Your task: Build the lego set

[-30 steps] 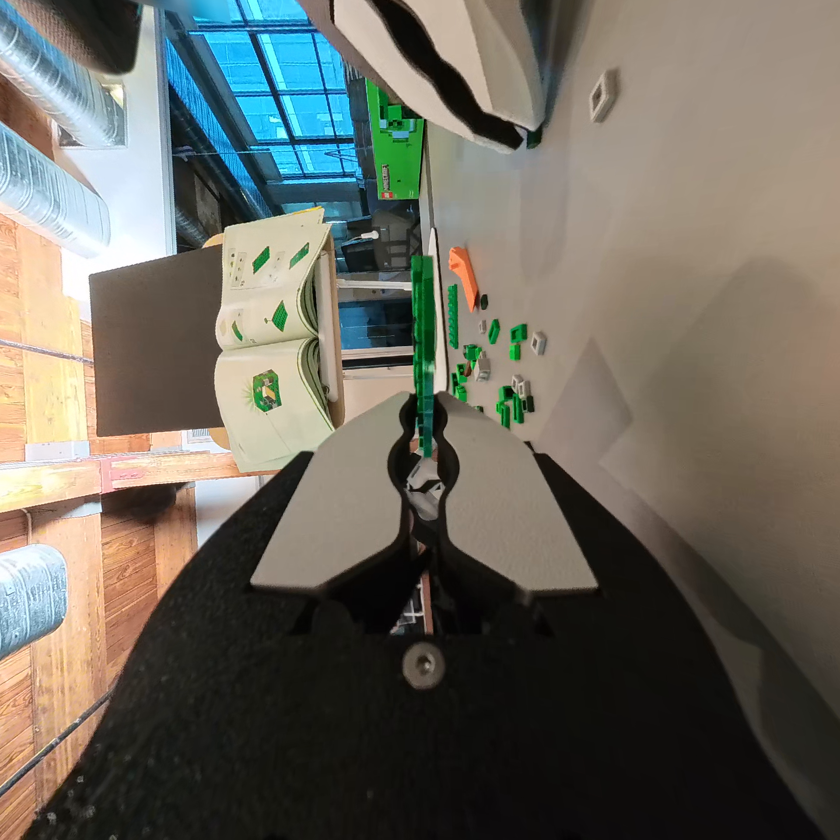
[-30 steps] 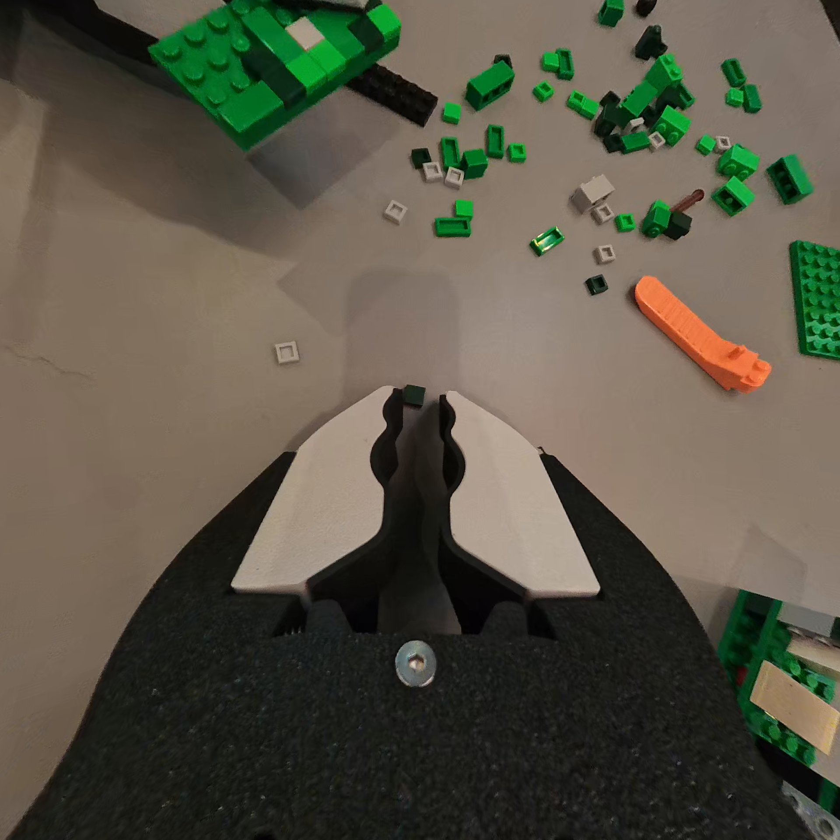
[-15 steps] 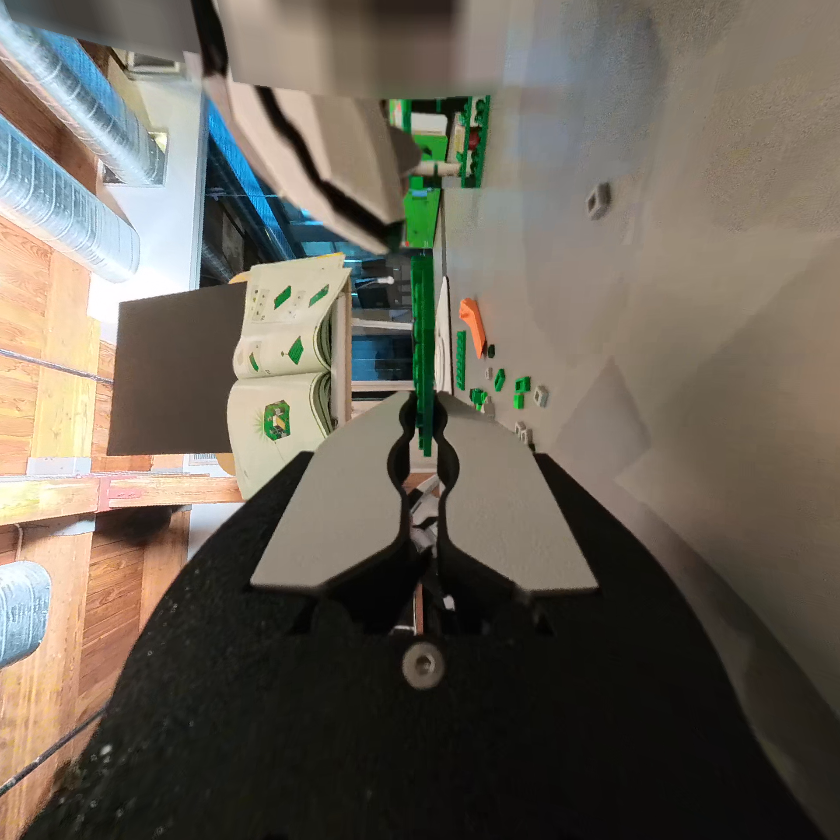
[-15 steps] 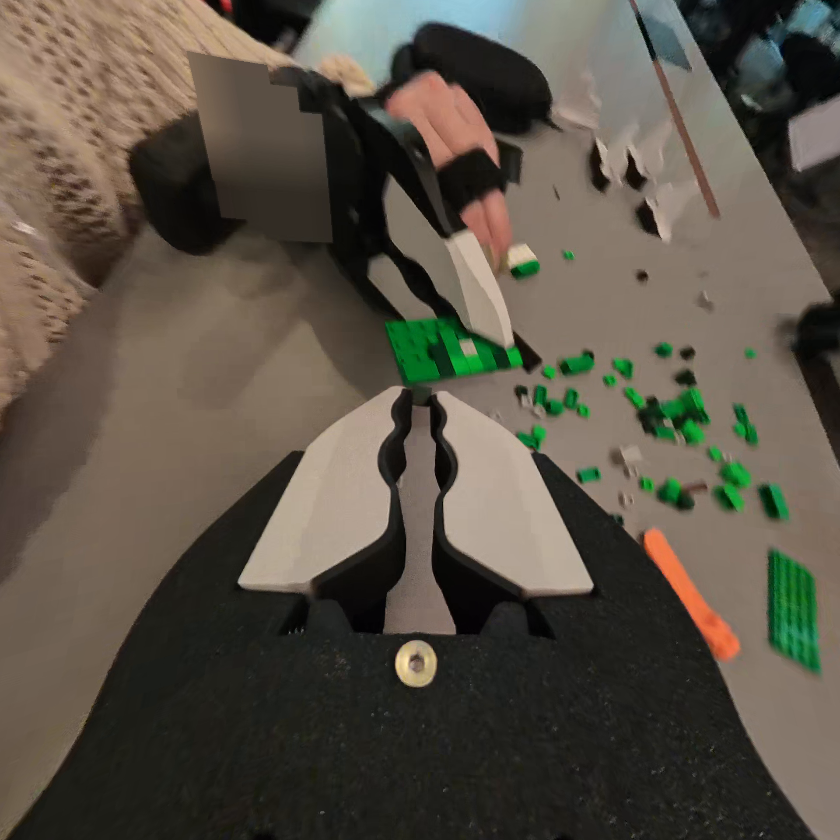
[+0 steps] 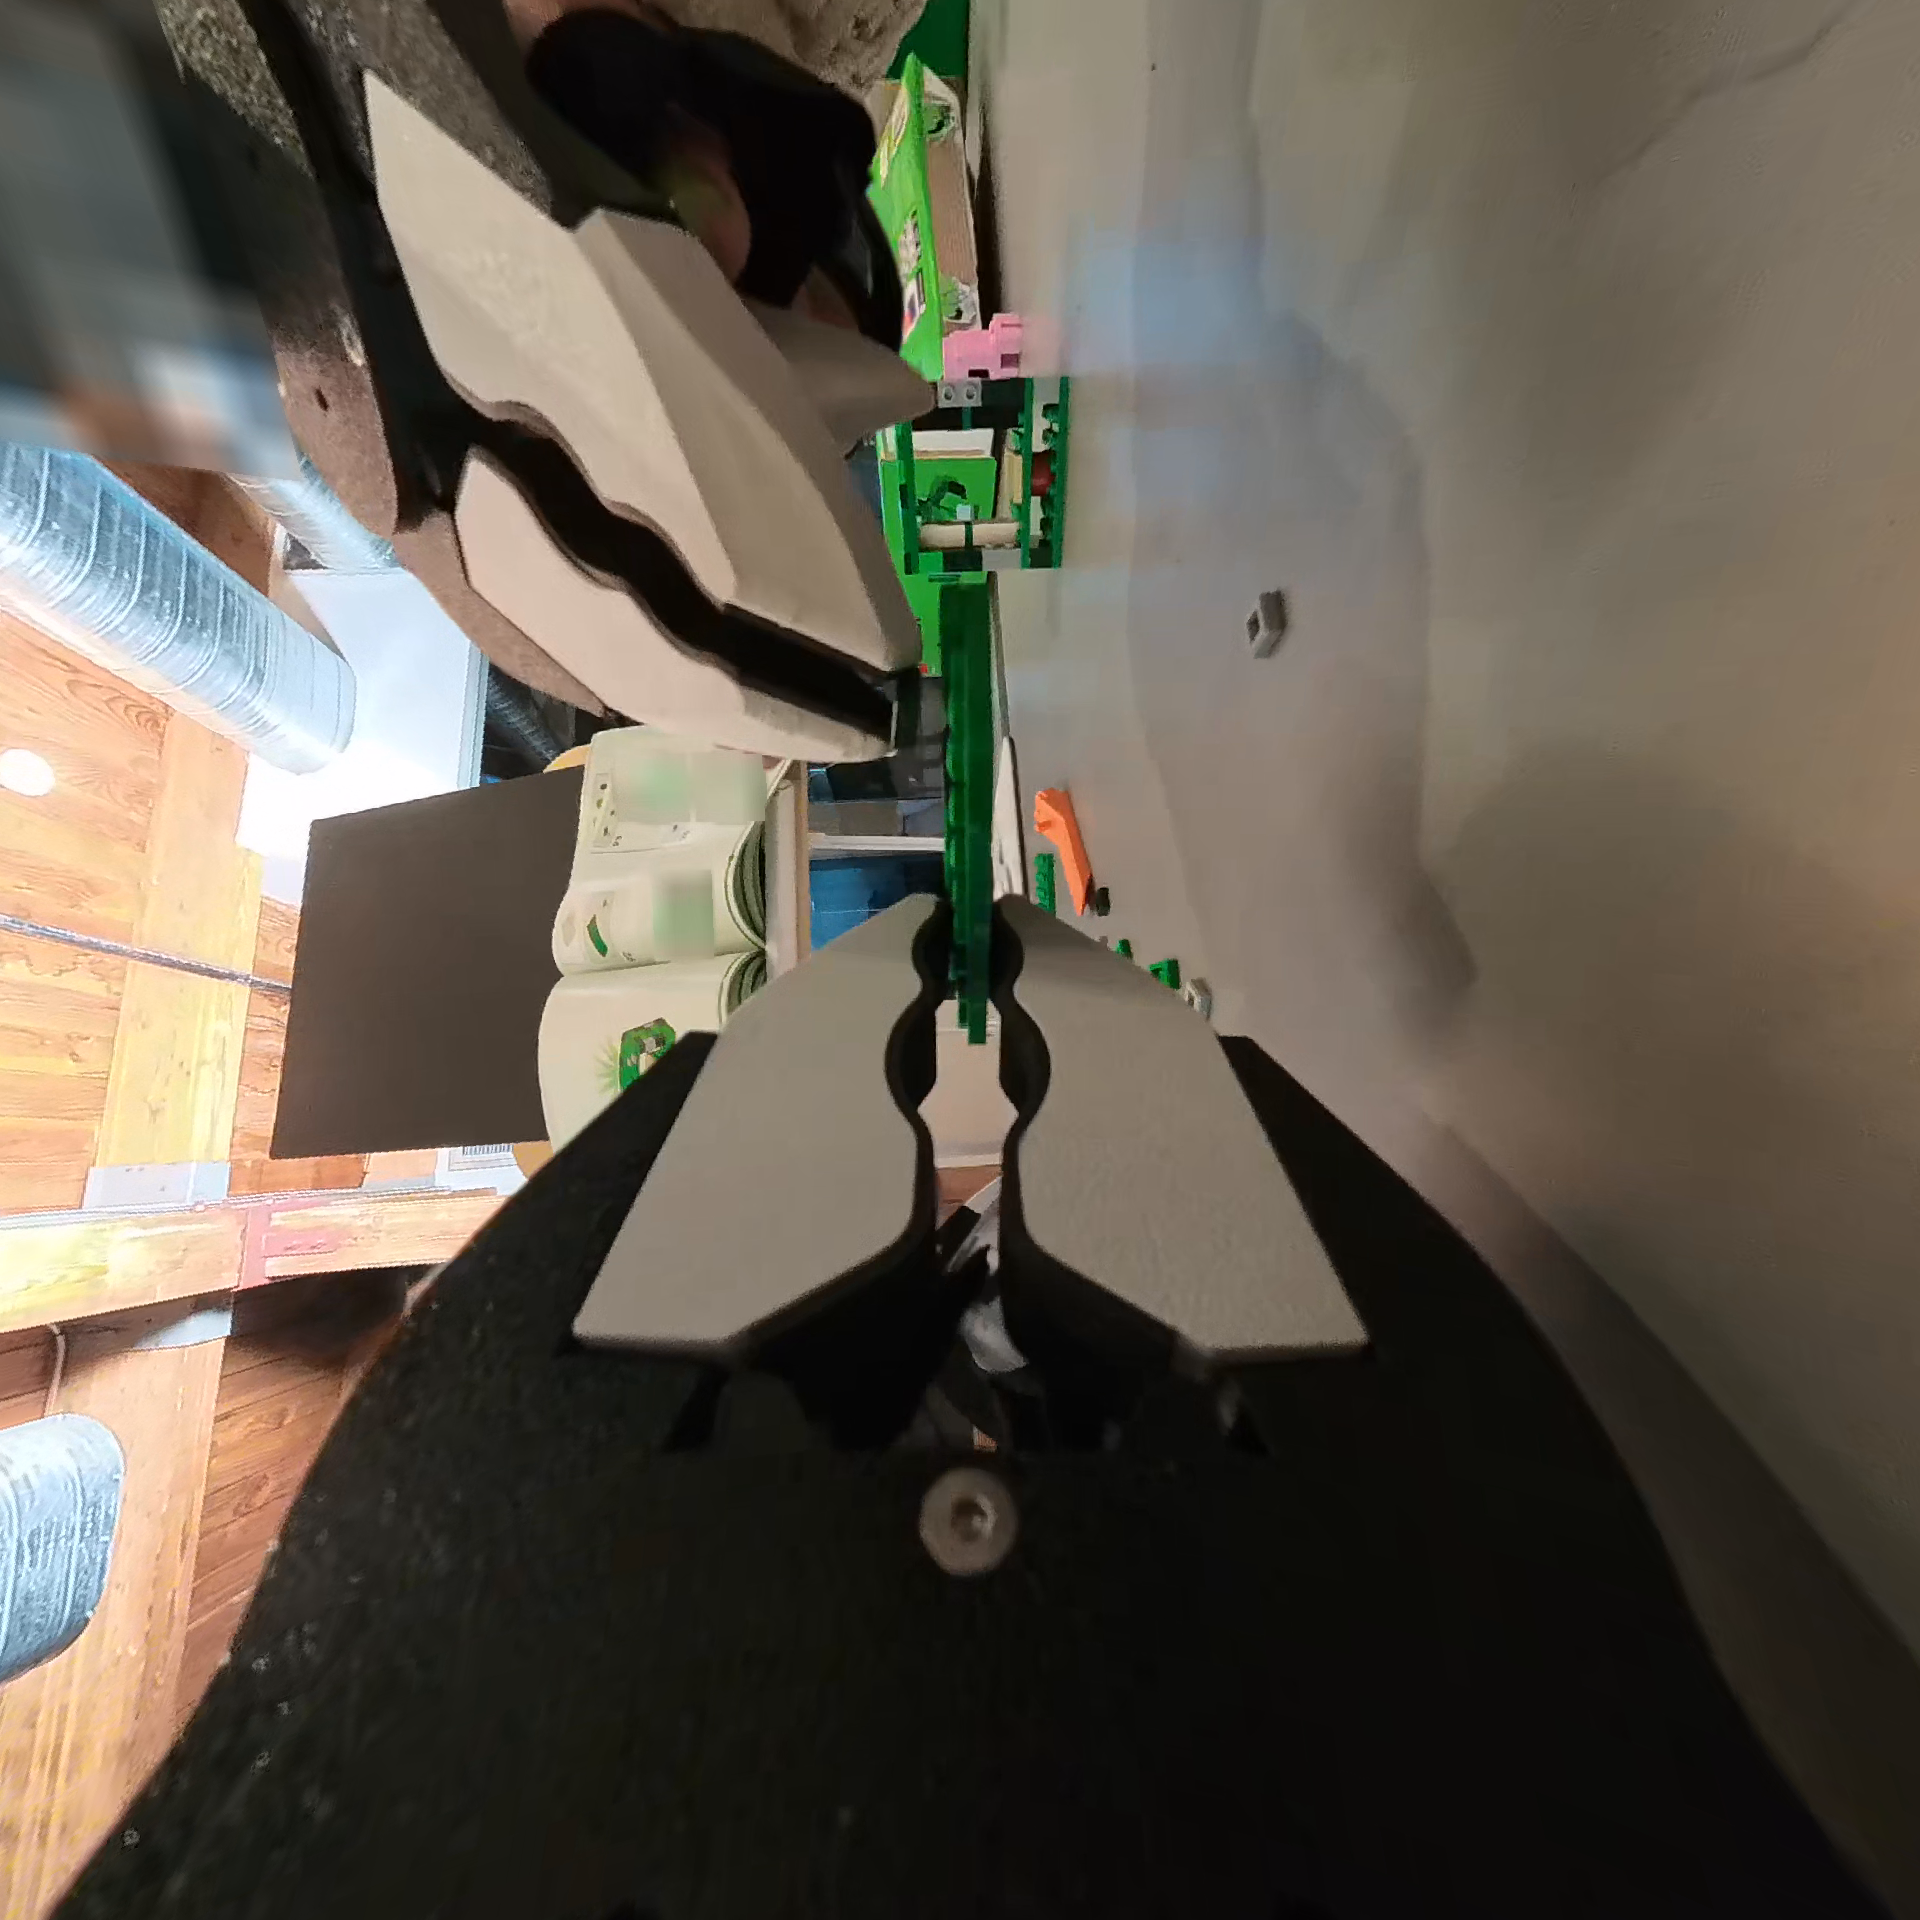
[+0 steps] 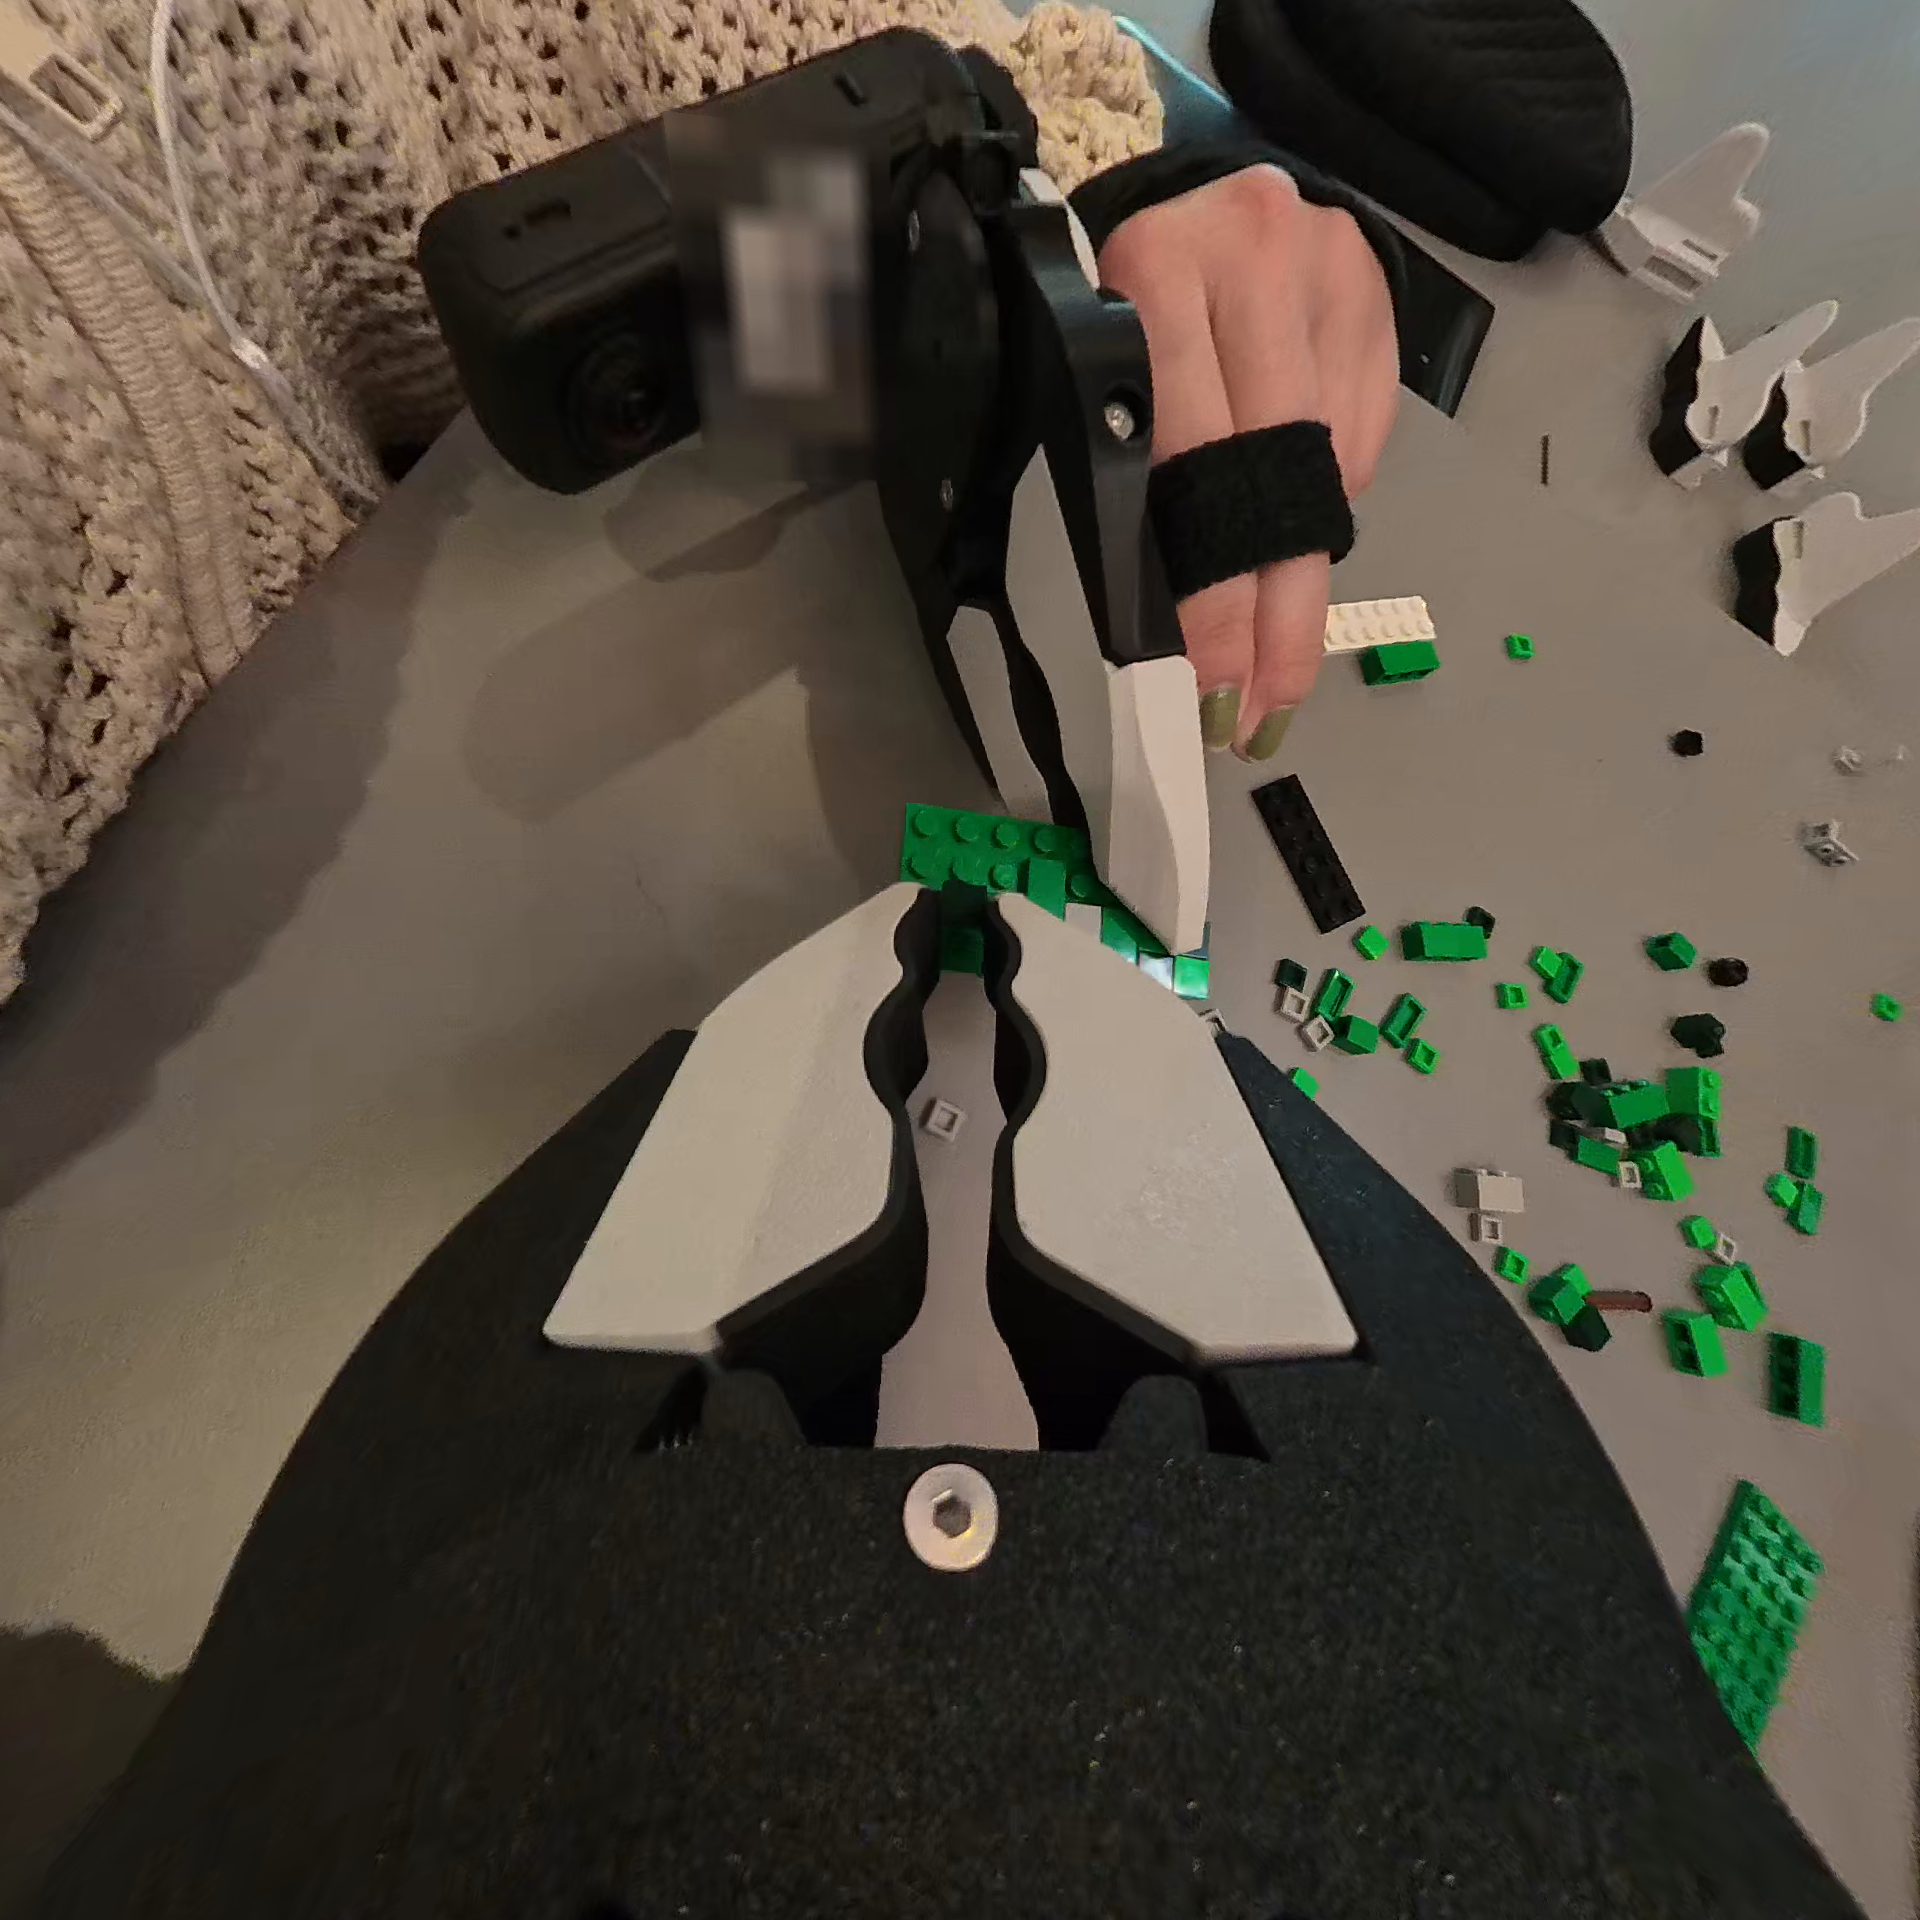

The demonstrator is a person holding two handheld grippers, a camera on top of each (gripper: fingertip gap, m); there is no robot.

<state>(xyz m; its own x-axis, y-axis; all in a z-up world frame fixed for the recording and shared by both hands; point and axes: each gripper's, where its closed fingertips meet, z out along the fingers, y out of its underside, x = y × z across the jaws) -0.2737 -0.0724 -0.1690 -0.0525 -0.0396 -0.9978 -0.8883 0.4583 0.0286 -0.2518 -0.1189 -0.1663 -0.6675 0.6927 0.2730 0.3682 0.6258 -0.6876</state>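
Observation:
My left gripper (image 5: 971, 916) is shut on a green plate assembly (image 5: 968, 790), seen edge-on and held above the grey table. In the right wrist view one white finger (image 6: 1153, 800) of that gripper covers the assembly's (image 6: 977, 847) right end. My right gripper (image 6: 958, 912) is shut on a small dark green brick (image 6: 961, 935) and holds it against the studded top of the assembly. In the left wrist view the right gripper (image 5: 888, 717) comes in from the upper left, with the dark brick (image 5: 916, 717) touching the plate.
Loose green and grey bricks (image 6: 1631, 1122) lie to the right, with a black plate (image 6: 1307, 852), a white plate (image 6: 1377, 623), a green plate (image 6: 1751, 1621) and spare gripper fingers (image 6: 1808, 416). An orange separator (image 5: 1065, 847), an open booklet (image 5: 644, 935) and a partial build (image 5: 987, 478) stand farther off. My right fingertips sit around 5 centimetres from my left ones.
My right gripper has lifted off the table with the small dark brick and swung over to the green assembly. My left gripper has kept its hold on the assembly.

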